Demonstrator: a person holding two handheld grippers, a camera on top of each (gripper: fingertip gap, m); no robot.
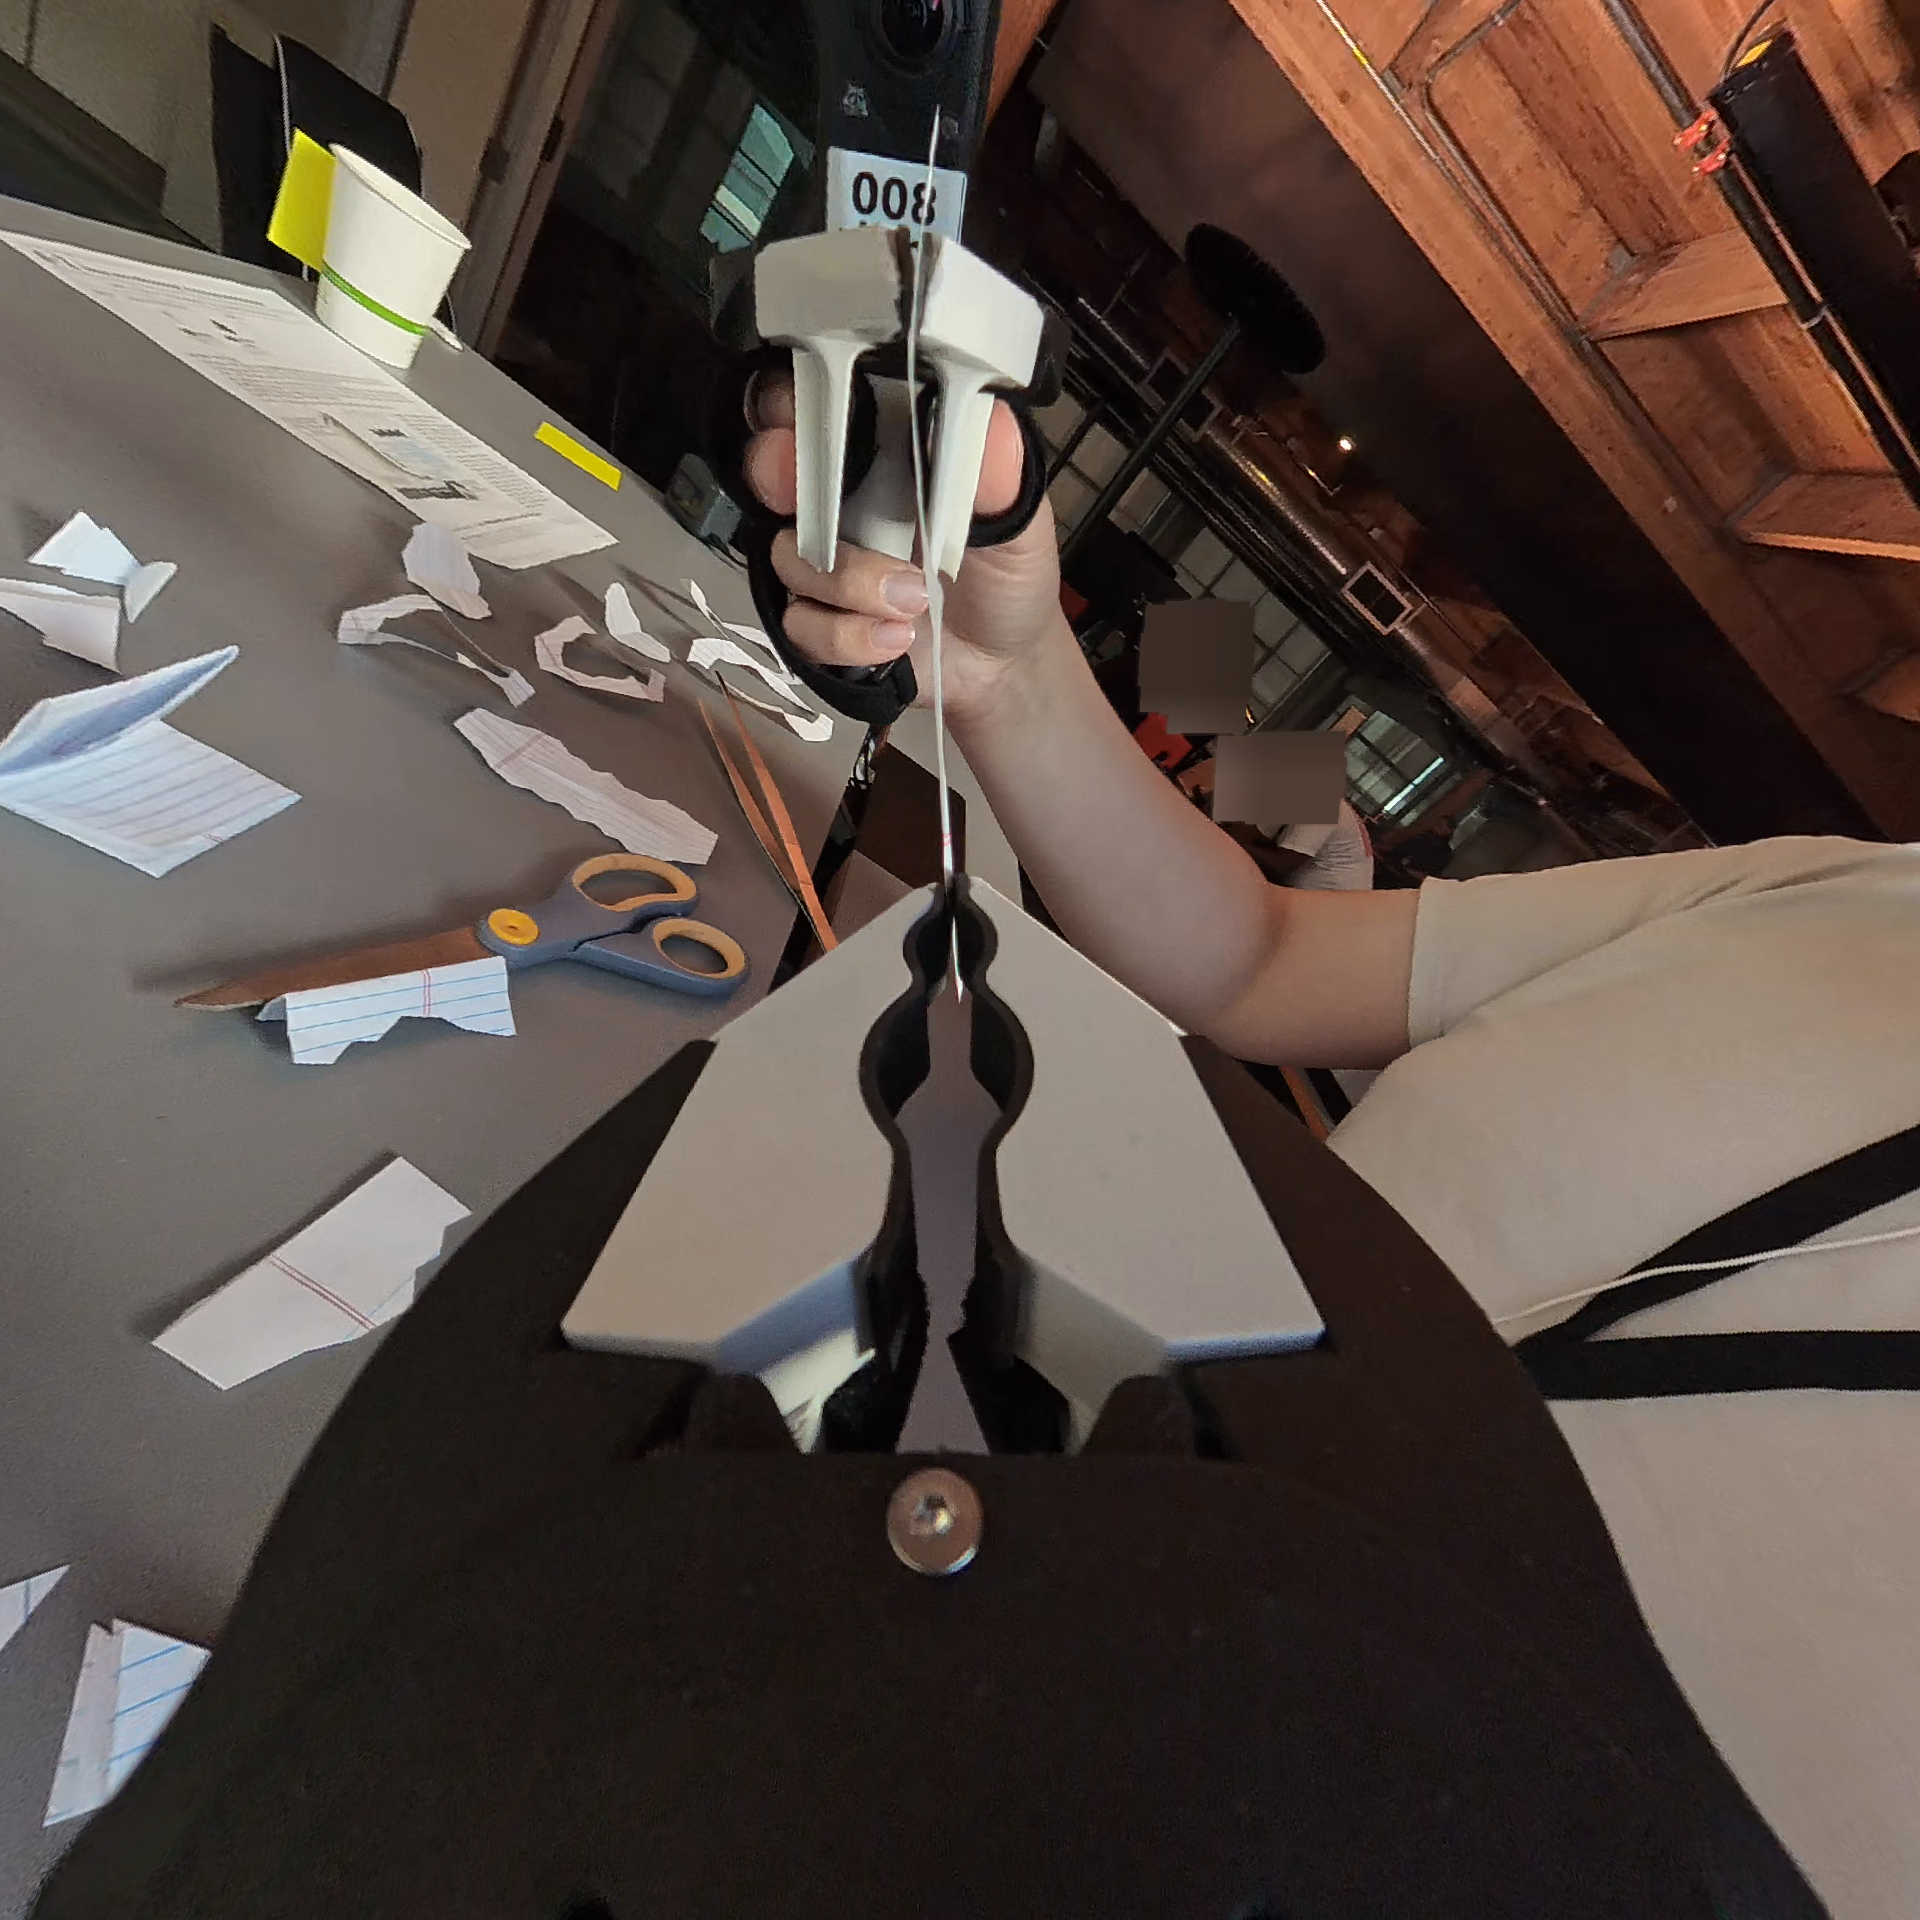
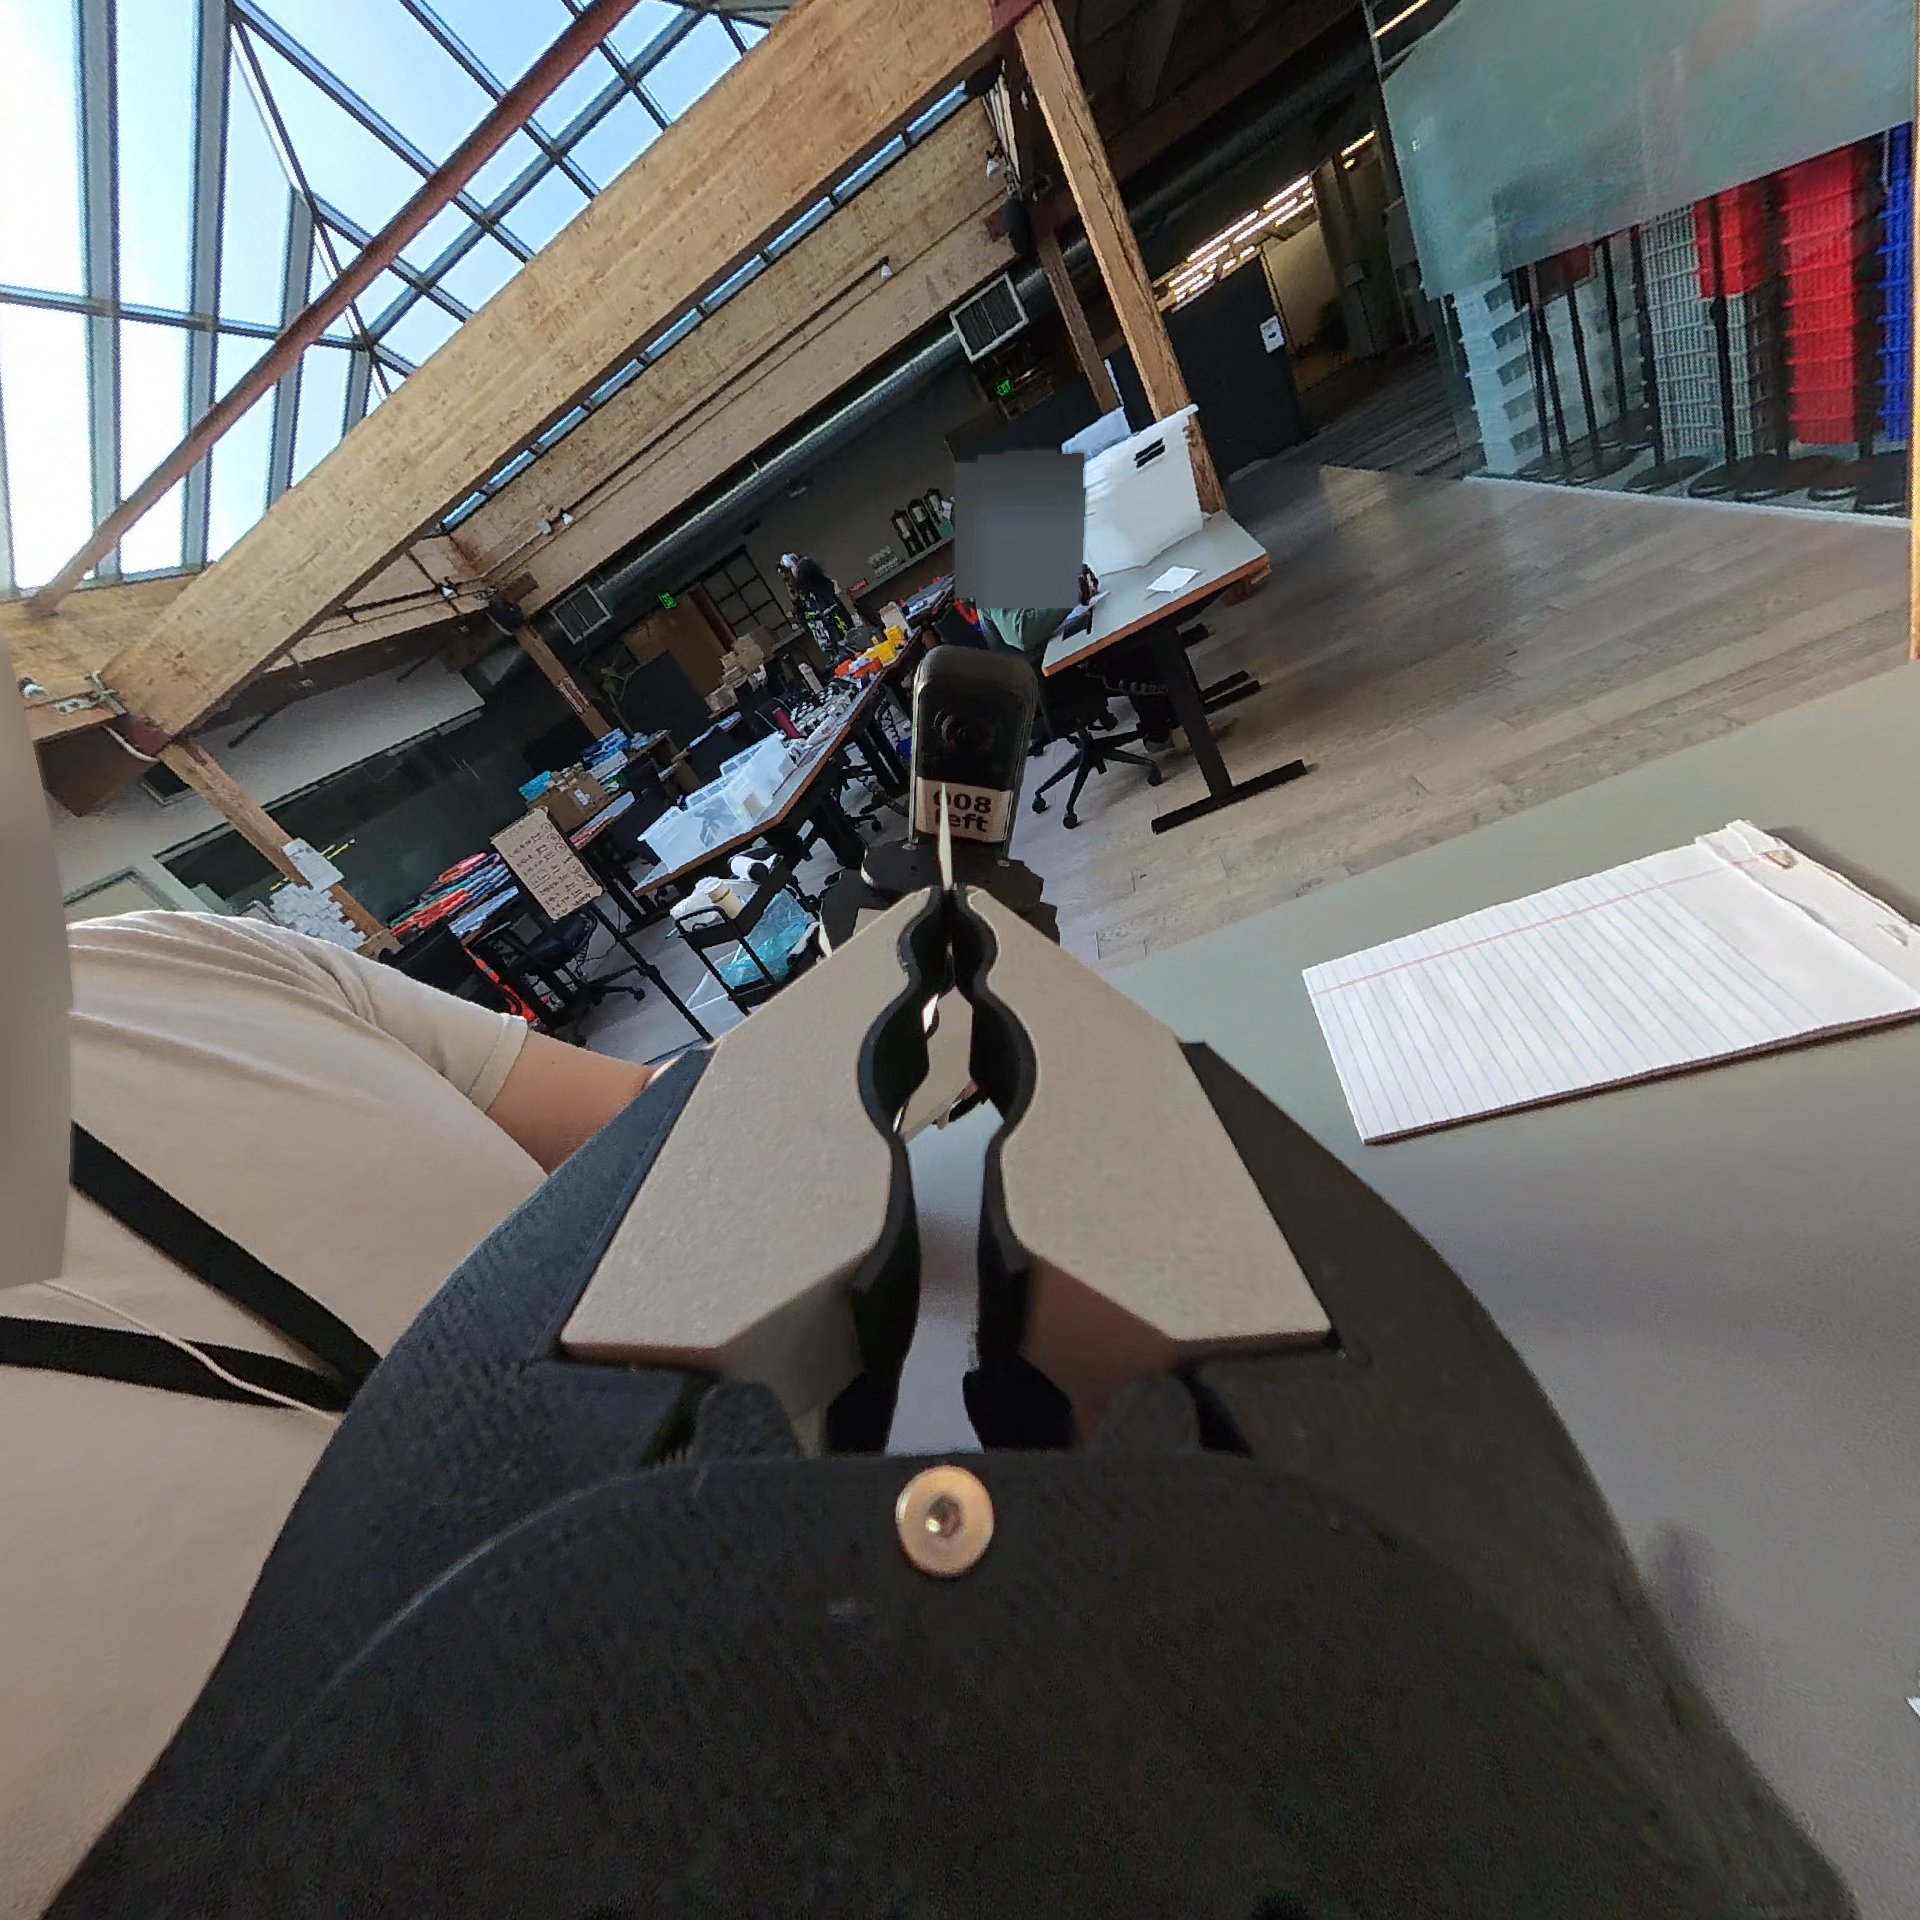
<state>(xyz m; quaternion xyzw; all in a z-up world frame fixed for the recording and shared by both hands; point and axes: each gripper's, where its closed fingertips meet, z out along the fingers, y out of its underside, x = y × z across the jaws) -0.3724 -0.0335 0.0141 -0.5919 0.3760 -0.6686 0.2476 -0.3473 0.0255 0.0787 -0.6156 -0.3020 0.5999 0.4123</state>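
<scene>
In the left wrist view my left gripper (image 1: 954, 891) is shut at its tips on a thin sheet of paper (image 1: 940, 727) seen edge-on. The sheet runs up to my right gripper (image 1: 914, 260), which a hand (image 1: 935, 613) holds facing me, its white fingers closed on the sheet's far end. In the right wrist view my right gripper (image 2: 951, 904) is shut on the same paper (image 2: 945, 857), a narrow white sliver. Just beyond it is the left gripper's black camera (image 2: 971, 738). Both grippers are in the air beside the grey table (image 1: 312, 1143).
Scissors with grey and orange handles (image 1: 623, 925) lie on the table among several torn lined-paper scraps (image 1: 582, 779). A white paper cup (image 1: 384, 270) and a printed sheet (image 1: 312, 384) sit farther back. A lined notepad (image 2: 1621, 977) lies to the right. The person's arm (image 1: 1143, 852) crosses between the grippers. The left gripper's tips are roughly 9 centimeters from the right gripper's.
</scene>
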